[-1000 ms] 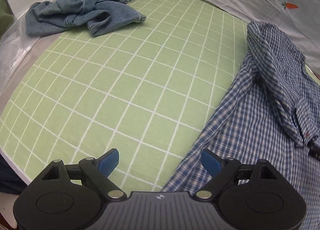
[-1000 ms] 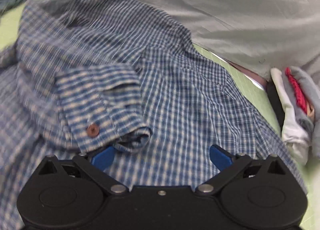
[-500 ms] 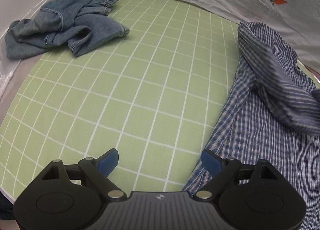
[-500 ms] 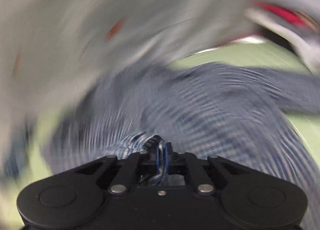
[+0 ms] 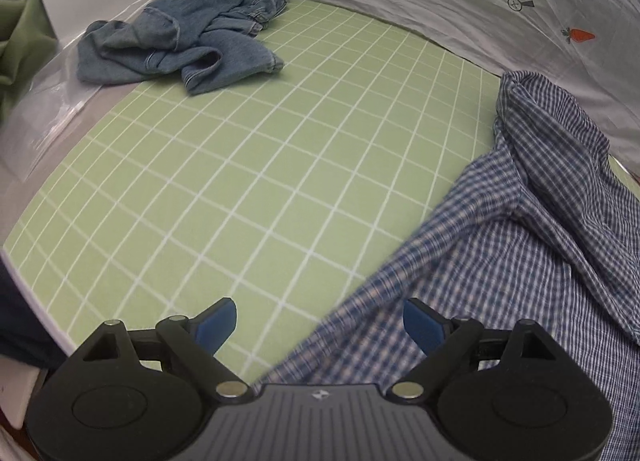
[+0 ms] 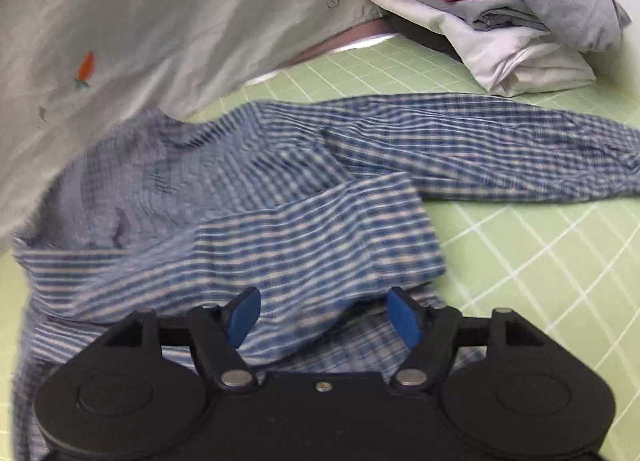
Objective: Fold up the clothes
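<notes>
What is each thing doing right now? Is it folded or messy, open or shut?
Checked shirt: spread out, rumpled, unfolded.
Jeans: crumpled heap, unfolded.
Clothes stack: folded, piled.
Left hand-held gripper: open, holding nothing.
Right hand-held gripper: opening, over the shirt, not pinching it.

The right gripper point(image 6: 322, 319), black with blue finger pads point(image 6: 242, 315), hangs over a crumpled blue-and-white checked cotton shirt point(image 6: 280, 229), its jaws opening, cloth lying beneath the gap but not pinched by the pads. One long sleeve point(image 6: 500, 149) stretches to the right across the pale green mat with white grid lines point(image 6: 540, 245). A grey sheet printed with a small orange carrot point(image 6: 86, 67) rises behind. At top right sits a stack of folded grey, white and red clothes point(image 6: 508, 17)
</notes>
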The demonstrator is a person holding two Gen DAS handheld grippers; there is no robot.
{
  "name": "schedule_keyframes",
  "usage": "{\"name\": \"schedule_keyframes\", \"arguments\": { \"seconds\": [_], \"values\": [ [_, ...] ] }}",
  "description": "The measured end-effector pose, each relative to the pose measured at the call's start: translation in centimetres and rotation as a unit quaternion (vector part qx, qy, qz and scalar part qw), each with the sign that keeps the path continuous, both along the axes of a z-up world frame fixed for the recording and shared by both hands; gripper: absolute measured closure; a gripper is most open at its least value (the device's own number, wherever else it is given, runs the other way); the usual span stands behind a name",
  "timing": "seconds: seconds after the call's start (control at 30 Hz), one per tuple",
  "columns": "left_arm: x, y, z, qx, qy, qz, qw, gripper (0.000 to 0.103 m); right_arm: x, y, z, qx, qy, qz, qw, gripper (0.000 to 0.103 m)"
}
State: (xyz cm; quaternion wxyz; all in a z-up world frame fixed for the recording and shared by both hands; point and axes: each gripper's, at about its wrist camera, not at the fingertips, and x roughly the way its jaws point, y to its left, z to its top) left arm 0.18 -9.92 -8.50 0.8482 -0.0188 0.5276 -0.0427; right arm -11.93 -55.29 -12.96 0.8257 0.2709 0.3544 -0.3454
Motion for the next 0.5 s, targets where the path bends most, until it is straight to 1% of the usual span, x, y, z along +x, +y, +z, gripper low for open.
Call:
{"name": "schedule_keyframes", "arguments": {
  "seconds": [0.1, 0.13, 0.17, 0.2, 0.23, 0.27, 0.33, 0.43, 0.5],
  "values": [
    [-1.8, -0.9, -0.1, 0.008, 0.005, 0.008, 0.9999, 0.012, -0.3, -1.2, -0.8, -0.001, 0.010, -0.003, 1.000, 0.032],
    [-2.3, -1.2, -0.1, 0.011, 0.006, 0.009, 0.9999, 0.012, -0.5, -1.7, -0.9, -0.001, 0.005, -0.003, 1.000, 0.032],
    [-2.7, -1.5, -0.2, 0.014, 0.008, 0.010, 0.9998, 0.012, -0.8, -2.2, -1.0, 0.000, -0.001, -0.003, 1.000, 0.042],
    [-3.1, -1.8, -0.2, 0.016, 0.009, 0.012, 0.9998, 0.012, -1.2, -2.4, -0.7, -0.003, -0.011, 0.000, 1.000, 0.055],
    [-3.4, -2.2, -0.2, 0.019, 0.010, 0.014, 0.9997, 0.012, -1.3, -2.5, -0.3, -0.016, -0.015, 0.011, 1.000, 0.086],
    [-3.8, -2.5, -0.3, 0.022, 0.011, 0.015, 0.9996, 0.012, -1.3, -2.5, 0.3, -0.029, -0.019, 0.026, 0.999, 0.089],
    [-4.3, -3.0, 0.0, 0.024, 0.010, 0.018, 0.9995, 0.012, -0.9, -2.0, 2.0, -0.072, -0.033, 0.087, 0.993, 0.090],
    [-4.8, -3.2, 0.8, 0.022, 0.006, 0.020, 0.9995, 0.012, -0.3, -2.0, 5.1, -0.155, -0.042, 0.152, 0.975, 0.090],
    [-5.1, -3.0, 1.5, 0.022, -0.008, 0.021, 0.9995, 0.011, -0.4, -4.0, 6.4, -0.193, -0.043, 0.120, 0.973, 0.091]
  ]
}}
